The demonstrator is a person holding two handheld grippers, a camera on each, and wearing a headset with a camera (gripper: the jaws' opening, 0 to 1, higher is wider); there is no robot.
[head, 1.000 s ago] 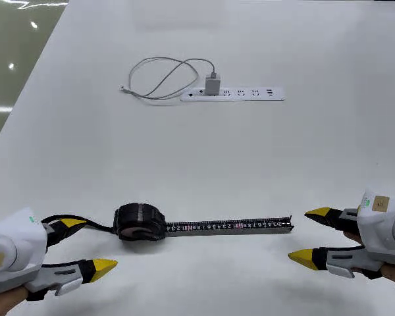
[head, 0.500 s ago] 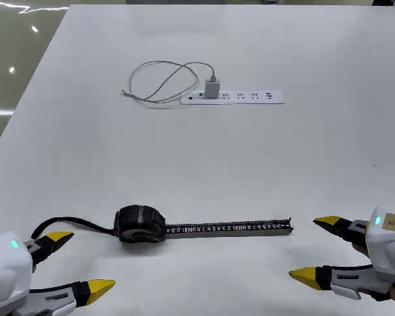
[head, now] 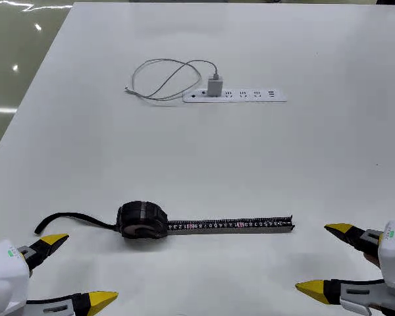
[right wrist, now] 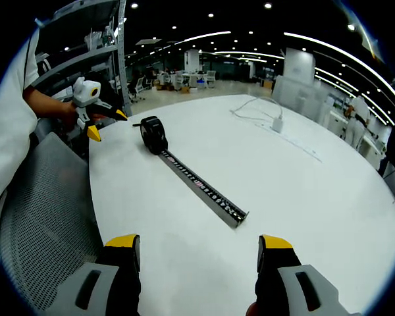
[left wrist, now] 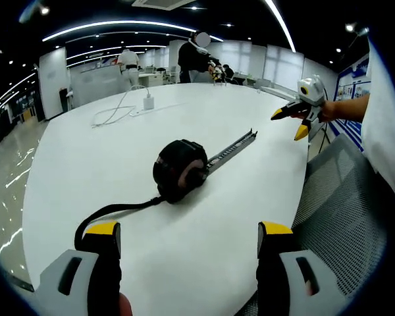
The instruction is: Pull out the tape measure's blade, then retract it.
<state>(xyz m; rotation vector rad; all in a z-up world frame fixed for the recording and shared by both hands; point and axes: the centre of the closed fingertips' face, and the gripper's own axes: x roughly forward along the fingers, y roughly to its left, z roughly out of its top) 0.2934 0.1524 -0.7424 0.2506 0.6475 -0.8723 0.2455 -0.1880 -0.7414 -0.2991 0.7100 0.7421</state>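
Two yellow-tipped grippers hover over the white table [head: 263, 164], each with its jaws apart and holding nothing: the left gripper [head: 84, 268] at the near left, the right gripper [head: 319, 257] at the near right. Between them lies the round black tape measure case [head: 142, 220], its dark numbered blade [head: 230, 224] pulled out flat toward the right gripper and its black wrist strap [head: 72, 217] trailing toward the left one. Farther back sit a white power strip [head: 236, 95], a white plug-in charger [head: 214, 86] and a looped white cable [head: 161, 79].
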